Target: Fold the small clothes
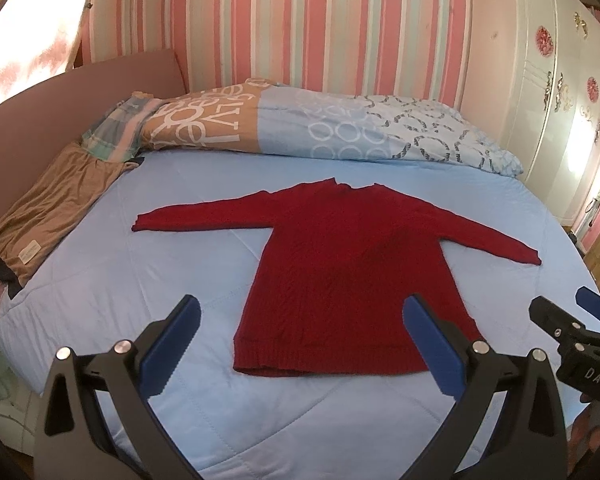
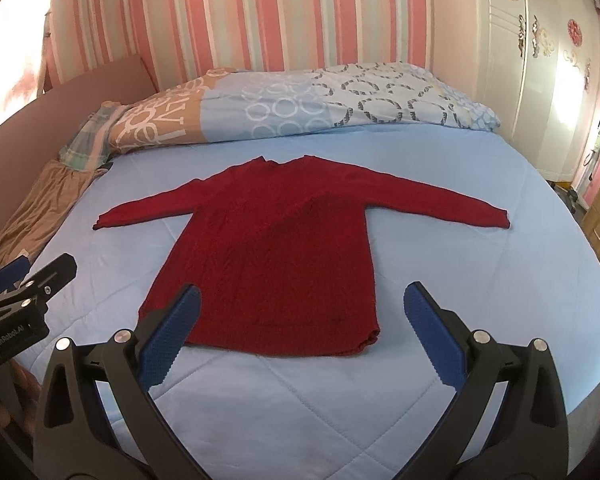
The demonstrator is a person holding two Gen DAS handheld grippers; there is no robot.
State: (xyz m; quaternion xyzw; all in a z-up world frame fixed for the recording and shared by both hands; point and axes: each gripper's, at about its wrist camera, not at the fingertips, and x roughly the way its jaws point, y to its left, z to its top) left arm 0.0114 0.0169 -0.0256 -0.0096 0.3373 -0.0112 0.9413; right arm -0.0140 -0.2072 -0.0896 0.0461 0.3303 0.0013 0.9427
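Blue-padded fingers of the left gripper (image 1: 300, 330) fill the bottom of its own view, spread wide with nothing between them; the right gripper (image 2: 302, 330) is just as wide open and just as empty. Both hover above the near edge of the bed (image 1: 140, 288), clear of the cloth, and each shows at the side of the other's view.

A red knitted sweater (image 1: 340, 264) lies flat on the light blue quilt, roughly at the middle of the bed, hem toward the near edge, neck toward the pillows (image 1: 340, 128) along the far edge. Both sleeves stretch straight out toward the left and right edges. Nothing has been turned over yet, so folding looks to be at its very start, with the garment spread and ready.

A brown garment (image 1: 48, 216) sits at the left edge, well apart from the sweater, with a checked cloth (image 1: 112, 128) beyond it near the far left corner.

A sensible first move is to bring a sleeve across the body: a gripper would have to travel out to a cuff, come down and pinch only the knit, not the quilt beneath. The wool looks thick and soft, so a shallow bite may slip
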